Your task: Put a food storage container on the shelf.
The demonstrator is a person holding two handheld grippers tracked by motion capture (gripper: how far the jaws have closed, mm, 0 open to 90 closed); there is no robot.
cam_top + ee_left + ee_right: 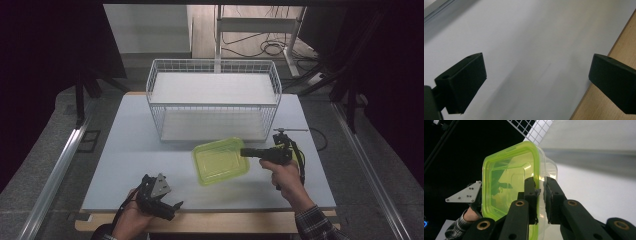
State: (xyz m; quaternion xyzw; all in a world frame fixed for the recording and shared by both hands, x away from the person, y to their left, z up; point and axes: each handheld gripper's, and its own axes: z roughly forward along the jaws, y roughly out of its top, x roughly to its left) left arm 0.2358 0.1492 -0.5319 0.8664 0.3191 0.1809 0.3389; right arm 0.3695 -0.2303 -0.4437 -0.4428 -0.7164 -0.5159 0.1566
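In the high view the right gripper (243, 152) pinches the rim of the green container (220, 161) at frame center, in the left gripper view the left gripper (537, 82) gapes wide over bare table (529, 37), and in the right gripper view the container's bottom edge is cut off.

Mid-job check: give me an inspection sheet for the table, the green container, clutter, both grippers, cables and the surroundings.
Surface: pale grey tabletop on a wooden board; no spills seen.
Job's things: translucent lime-green plastic container, pinched at its right wall, tilted; white wire basket behind it, nothing seen inside.
Clutter: nothing seen.
Grippers: right gripper shut on the container's wall; left gripper open above the table's near edge, holding nothing.
Cables: black cable hangs from the right gripper; more lie on the floor behind.
Surroundings: dark curtains, metal rails along both sides.
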